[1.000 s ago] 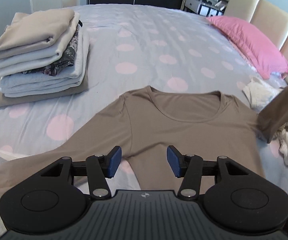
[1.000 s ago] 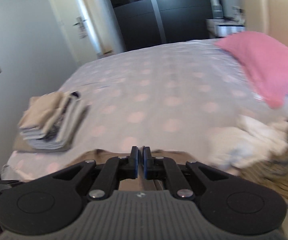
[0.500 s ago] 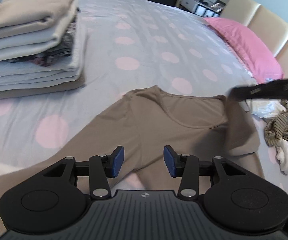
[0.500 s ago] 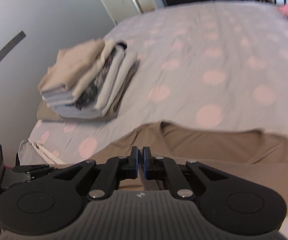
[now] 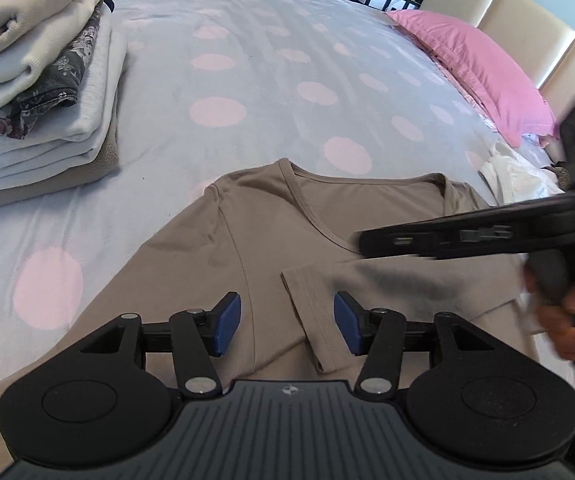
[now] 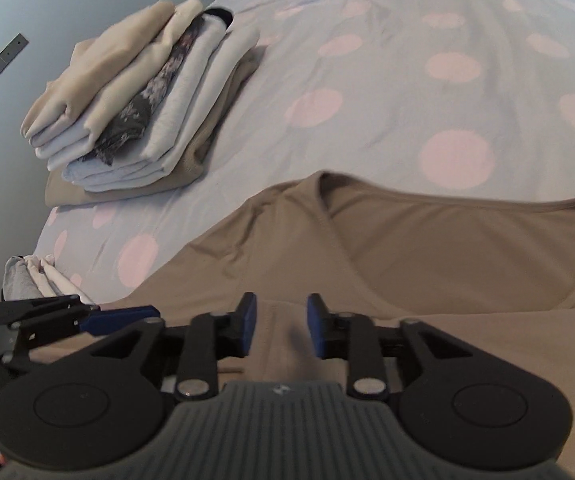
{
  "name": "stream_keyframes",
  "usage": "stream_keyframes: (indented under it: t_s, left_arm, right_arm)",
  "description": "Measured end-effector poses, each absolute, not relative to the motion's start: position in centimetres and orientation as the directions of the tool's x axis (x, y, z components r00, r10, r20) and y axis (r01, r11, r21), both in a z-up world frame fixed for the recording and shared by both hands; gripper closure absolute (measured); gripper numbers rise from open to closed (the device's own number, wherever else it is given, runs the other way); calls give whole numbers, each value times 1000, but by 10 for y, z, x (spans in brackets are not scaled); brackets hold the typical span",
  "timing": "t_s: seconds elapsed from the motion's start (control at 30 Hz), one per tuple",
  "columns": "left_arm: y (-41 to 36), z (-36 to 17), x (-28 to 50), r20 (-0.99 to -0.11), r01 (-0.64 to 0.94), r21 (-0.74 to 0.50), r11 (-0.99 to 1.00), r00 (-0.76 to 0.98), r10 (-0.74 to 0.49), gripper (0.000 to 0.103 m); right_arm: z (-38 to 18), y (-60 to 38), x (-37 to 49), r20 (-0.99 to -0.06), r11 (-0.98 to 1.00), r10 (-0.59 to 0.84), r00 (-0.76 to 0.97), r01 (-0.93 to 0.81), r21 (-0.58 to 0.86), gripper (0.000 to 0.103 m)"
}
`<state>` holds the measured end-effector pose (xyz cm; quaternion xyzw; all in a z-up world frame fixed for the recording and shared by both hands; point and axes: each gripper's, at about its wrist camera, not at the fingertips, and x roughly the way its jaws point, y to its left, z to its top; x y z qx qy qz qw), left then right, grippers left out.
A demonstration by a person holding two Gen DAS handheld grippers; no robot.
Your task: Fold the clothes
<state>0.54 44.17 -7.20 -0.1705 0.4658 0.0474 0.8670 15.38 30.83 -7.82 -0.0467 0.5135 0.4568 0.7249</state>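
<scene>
One bed (image 5: 287,80) carried everything: the brown top (image 5: 287,216) lay flat near its front edge, one sleeve (image 5: 367,280) folded across the chest. A stack of folded clothes (image 5: 35,80) sat toward the left edge, unfolded laundry (image 5: 519,172) and a pink pillow (image 5: 475,68) toward the right, none obstructing. The right gripper (image 6: 278,326) was opening, empty above the sleeve; the left gripper (image 5: 287,322) was also opening, holding nothing. The stretchy sleeve could probably slip back if brushed.
</scene>
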Motion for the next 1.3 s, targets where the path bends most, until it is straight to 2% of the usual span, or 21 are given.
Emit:
stream_keyframes:
  t_s: [0.17, 0.33, 0.4, 0.47, 0.53, 0.7, 0.93, 1.1, 1.2, 1.3]
  left_arm:
    - [437, -91, 32, -854, -246, -214, 945, 517, -59, 53]
    - [427, -115, 48, -877, -228, -171, 959, 479, -42, 56]
    - [424, -118, 50, -872, -198, -169, 965, 487, -53, 74]
    - [421, -120, 51, -872, -178, -172, 969, 485, -66, 97]
    - [419, -118, 50, -870, -183, -163, 969, 490, -54, 102]
    - [418, -98, 48, -841, -190, -177, 966, 539, -48, 103]
    - [442, -59, 48, -794, -276, -221, 935, 608, -8, 103]
    - [462, -64, 44, -808, -339, -221, 915, 589, 23, 103]
    - [466, -71, 43, -825, -346, -201, 916, 564, 32, 103]
    - [467, -74, 42, -833, -352, -194, 915, 552, 36, 103]
  right_arm:
    - [-58, 253, 181, -814, 634, 559, 160, -715, 294, 70]
    - [-42, 174, 214, -837, 718, 462, 295, -678, 158, 61]
    - [-41, 141, 223, -845, 748, 409, 343, -656, 95, 59]
    - [-48, 111, 229, -865, 774, 360, 350, -630, 67, 59]
    - [-59, 89, 229, -883, 788, 322, 342, -613, 50, 59]
    - [-87, 59, 217, -908, 790, 292, 299, -611, 53, 58]
    - [-106, 69, 202, -913, 761, 291, 286, -648, 39, 55]
    - [-106, 78, 204, -899, 755, 308, 311, -655, 32, 56]
    - [-106, 84, 204, -892, 742, 316, 324, -670, 19, 62]
    - [-109, 90, 207, -890, 733, 302, 343, -680, -14, 63]
